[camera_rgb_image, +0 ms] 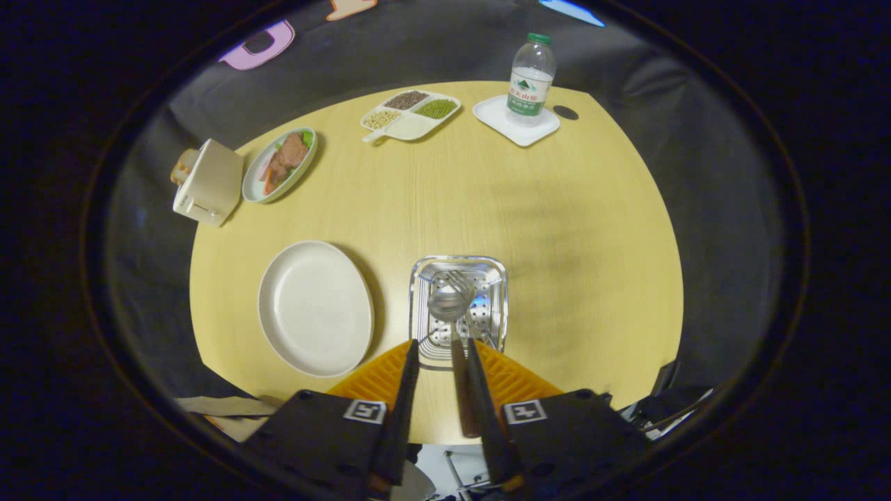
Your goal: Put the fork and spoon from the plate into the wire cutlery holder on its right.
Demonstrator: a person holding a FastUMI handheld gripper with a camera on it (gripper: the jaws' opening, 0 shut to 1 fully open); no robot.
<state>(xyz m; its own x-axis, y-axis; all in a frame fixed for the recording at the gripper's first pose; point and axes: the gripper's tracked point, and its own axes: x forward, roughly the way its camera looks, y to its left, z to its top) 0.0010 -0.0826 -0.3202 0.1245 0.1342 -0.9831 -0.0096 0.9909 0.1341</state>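
The white plate (pixel 314 306) lies bare on the yellow table (pixel 557 229), left of my fingers. To its right stands the wire cutlery holder (pixel 459 306), just ahead of my fingertips. A fork (pixel 461 280) rests inside it, tines showing. The spoon (pixel 450 303) has its bowl over the holder, and its brown handle runs back between my fingers, lying along the right finger (pixel 480 383). A clear gap separates the handle from the left finger (pixel 406 390). My gripper (pixel 442 342) hangs above the holder's near rim, open.
At the table's far side are a divided tray of beans (pixel 411 115), a water bottle (pixel 530 76) on a white square tray (pixel 516 122), a dish of food (pixel 280 163) and a white box (pixel 207 182). The table's near edge runs below my fingers.
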